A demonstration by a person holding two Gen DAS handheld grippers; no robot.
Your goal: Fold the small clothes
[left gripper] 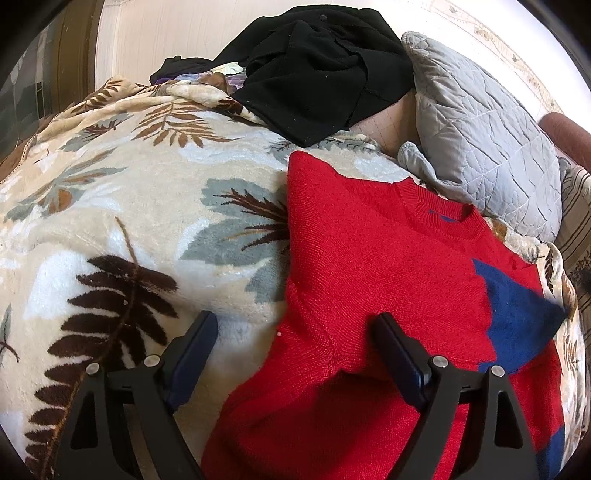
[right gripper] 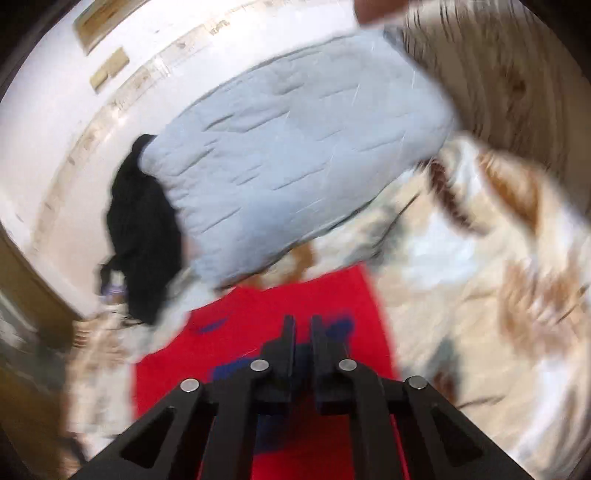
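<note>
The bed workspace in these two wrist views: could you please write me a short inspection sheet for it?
Surface: leaf-print blanket covers the bed.
Job's things: red sweater with blue patches lies spread on the blanket.
Clutter: black clothes pile and grey quilted pillow behind the sweater.
Grippers: left gripper open over the sweater's edge; right gripper nearly closed above the sweater, view blurred, grip unclear.
Cables: nothing seen.
Surroundings: pale wall behind the bed.

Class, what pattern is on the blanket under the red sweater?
Leaf print: brown and grey-blue leaves on cream blanket, clearest in the left wrist view.
</note>
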